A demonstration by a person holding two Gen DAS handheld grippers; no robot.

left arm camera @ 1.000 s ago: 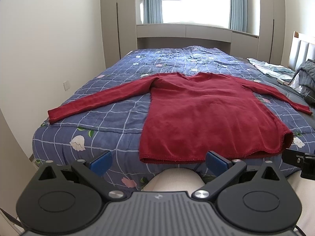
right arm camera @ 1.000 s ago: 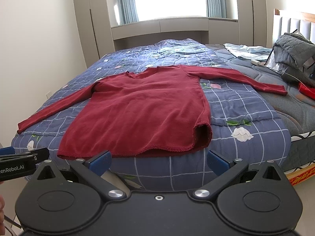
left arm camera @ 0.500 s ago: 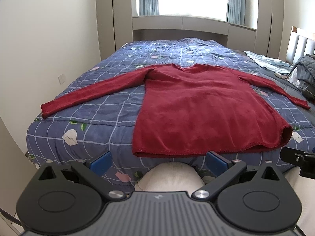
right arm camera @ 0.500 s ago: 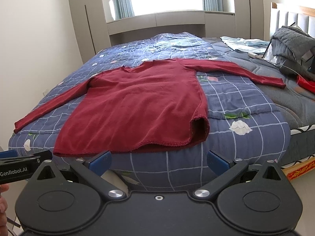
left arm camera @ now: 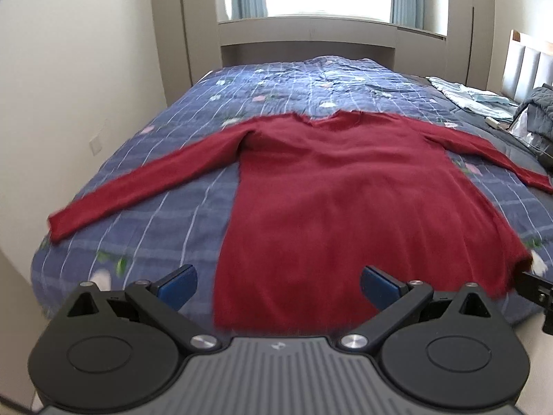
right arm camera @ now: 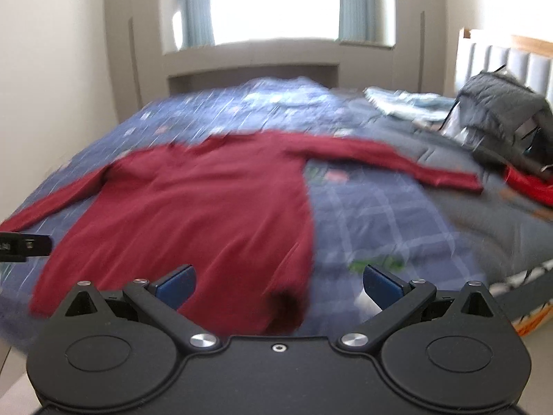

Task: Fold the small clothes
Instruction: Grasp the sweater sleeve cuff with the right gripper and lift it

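Left claw (left arm camera: 278,285) is spread wide, nothing between its blue pads, hanging over the near hem of the red sweater (left arm camera: 345,200), contact not clear. Right claw (right arm camera: 278,283) is equally wide and empty, above the sweater's right hem corner. Sweater lies flat on the blue checked quilt (left arm camera: 193,214) of the bed, sleeves spread out. Both views motion-blurred.
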